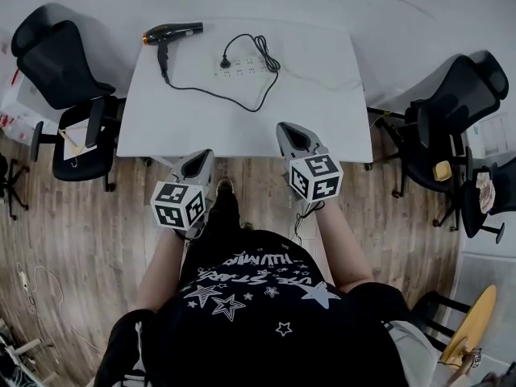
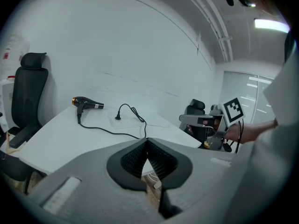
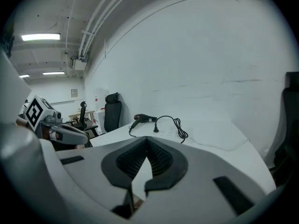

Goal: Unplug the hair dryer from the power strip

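Head view: the person stands on the wood floor (image 1: 81,232) at the desk's near edge, with a gripper in each hand held out in front at about the same height. The left gripper (image 1: 201,158) hangs over the floor just short of the desk (image 1: 322,103). The right gripper (image 1: 292,135) reaches a little further, its tip over the desk's edge.

In the left gripper view the left gripper's (image 2: 147,141) fingers (image 2: 161,160) are closed tip to tip with nothing between them. The right gripper view shows the same of the right gripper (image 3: 147,141): fingers (image 3: 161,160) together and empty.

Both are well apart from the task's things, which lie at the desk's far side. The black cord (image 1: 218,95) loops across the middle of the desk. Beyond it lies the white strip (image 1: 242,65), with the plug (image 1: 226,61) standing on its left end, apparently seated in a socket. The dryer (image 1: 171,32) lies on its side at the far left corner, handle toward the person.

A black chair (image 1: 68,71) stands left of the desk, and another chair (image 1: 451,111) stands to its right.
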A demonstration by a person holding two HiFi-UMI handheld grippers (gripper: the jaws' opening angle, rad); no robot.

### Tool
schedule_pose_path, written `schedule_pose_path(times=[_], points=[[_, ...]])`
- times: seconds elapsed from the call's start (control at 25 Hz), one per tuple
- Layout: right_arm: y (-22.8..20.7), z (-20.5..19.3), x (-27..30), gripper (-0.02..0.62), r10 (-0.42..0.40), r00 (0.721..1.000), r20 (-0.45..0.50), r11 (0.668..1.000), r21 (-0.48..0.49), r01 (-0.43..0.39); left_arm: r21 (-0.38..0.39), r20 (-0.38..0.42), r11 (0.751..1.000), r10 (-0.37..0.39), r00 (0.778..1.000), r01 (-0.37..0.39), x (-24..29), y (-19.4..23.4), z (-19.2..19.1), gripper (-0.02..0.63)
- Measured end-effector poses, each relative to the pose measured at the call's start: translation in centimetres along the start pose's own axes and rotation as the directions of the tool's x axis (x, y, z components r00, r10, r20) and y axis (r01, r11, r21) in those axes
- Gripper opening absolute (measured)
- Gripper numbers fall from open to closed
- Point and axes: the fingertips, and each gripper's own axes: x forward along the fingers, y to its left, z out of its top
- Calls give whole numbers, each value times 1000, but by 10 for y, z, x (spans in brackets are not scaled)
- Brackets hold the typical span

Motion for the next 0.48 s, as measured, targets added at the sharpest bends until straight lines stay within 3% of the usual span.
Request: schedule_pose_path(times=[0.48], points=[[-45, 39, 87, 9, -55, 998, -2, 998, 10, 55, 16, -10, 998, -63, 998, 64, 86, 71, 57, 8]])
